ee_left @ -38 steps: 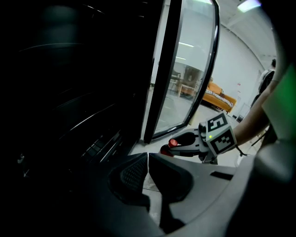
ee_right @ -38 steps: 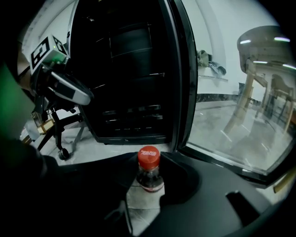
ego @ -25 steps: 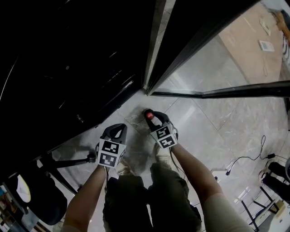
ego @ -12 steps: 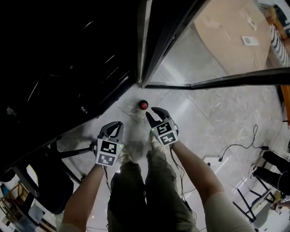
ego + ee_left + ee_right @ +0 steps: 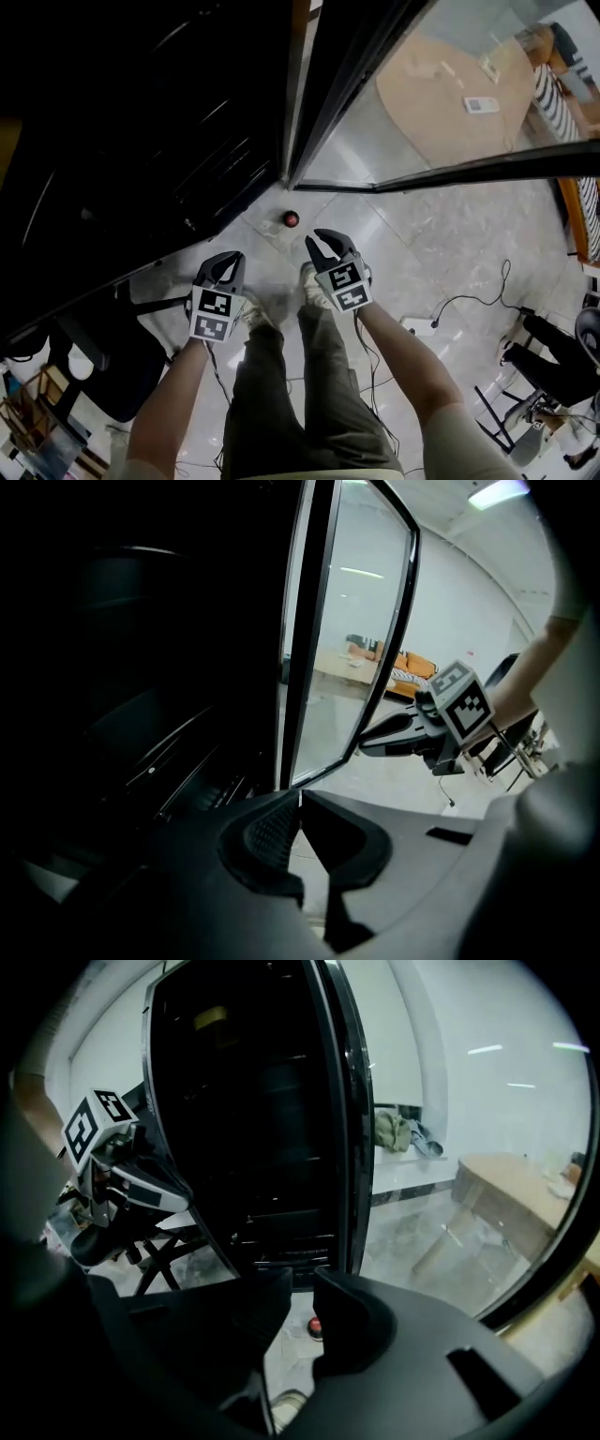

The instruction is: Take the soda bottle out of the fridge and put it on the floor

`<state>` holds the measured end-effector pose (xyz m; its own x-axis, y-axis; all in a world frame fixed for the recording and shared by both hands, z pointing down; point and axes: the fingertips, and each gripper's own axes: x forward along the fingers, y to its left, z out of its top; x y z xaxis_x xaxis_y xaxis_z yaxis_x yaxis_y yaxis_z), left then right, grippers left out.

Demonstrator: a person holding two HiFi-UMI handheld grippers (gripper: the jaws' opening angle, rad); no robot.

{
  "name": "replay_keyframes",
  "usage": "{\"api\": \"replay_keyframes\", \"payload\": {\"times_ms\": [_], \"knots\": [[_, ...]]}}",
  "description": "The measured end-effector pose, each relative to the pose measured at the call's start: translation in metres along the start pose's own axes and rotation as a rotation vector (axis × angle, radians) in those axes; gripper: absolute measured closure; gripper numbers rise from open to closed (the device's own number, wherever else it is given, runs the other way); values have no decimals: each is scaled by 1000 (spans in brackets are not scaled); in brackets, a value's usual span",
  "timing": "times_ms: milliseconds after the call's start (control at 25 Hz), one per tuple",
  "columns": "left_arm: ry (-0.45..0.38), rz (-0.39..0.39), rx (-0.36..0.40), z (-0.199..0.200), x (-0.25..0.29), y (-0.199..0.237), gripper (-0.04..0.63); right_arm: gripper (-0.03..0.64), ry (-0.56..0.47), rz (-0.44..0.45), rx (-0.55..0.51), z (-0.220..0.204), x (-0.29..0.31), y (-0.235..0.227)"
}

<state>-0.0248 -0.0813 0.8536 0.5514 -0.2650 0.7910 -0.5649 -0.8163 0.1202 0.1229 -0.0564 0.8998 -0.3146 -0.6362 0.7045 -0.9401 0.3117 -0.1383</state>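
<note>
The soda bottle (image 5: 292, 218) stands on the pale floor tiles in front of the dark open fridge (image 5: 141, 141); from above I see mostly its red cap. That cap (image 5: 316, 1326) also shows low between the jaws in the right gripper view, far below them. My right gripper (image 5: 322, 240) hangs above and to the right of the bottle, apart from it; its jaws are closing with nothing between them. My left gripper (image 5: 230, 256) is held further left, jaws together and empty. Each gripper sees the other: right gripper (image 5: 394, 735), left gripper (image 5: 159, 1185).
The fridge's glass door (image 5: 441, 173) stands open to the right. A wooden table (image 5: 441, 94) lies beyond it. Cables (image 5: 469, 305) and black stands (image 5: 553, 366) sit at the right, a black chair (image 5: 103, 375) at the lower left. The person's shoes (image 5: 314, 281) are just behind the bottle.
The right gripper has come off the bottle's cap and drawn back and up, its jaws narrowing. The bottle stays on the floor. The view has risen and the left gripper has lifted too.
</note>
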Motion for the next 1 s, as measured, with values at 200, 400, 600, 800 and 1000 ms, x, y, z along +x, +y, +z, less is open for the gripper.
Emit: {"api": "replay_keyframes", "payload": {"times_ms": [200,400,600,800,1000], "knots": [[-2,3,-25,11,-45,0,584,578,-2,13,-27,39,-47,18],[-38,10,-36,40,-95,-9,584,594,-21,2,-74,87,-100,34],[-64,-11,-51,69,-142,-20,584,597,-82,-12,-125,151,-149,58],[-100,2,-56,104,-197,-25,584,598,-138,-6,-114,211,-194,80],[-181,19,-65,146,-261,-32,584,600,-181,4,-108,259,-241,98]]}}
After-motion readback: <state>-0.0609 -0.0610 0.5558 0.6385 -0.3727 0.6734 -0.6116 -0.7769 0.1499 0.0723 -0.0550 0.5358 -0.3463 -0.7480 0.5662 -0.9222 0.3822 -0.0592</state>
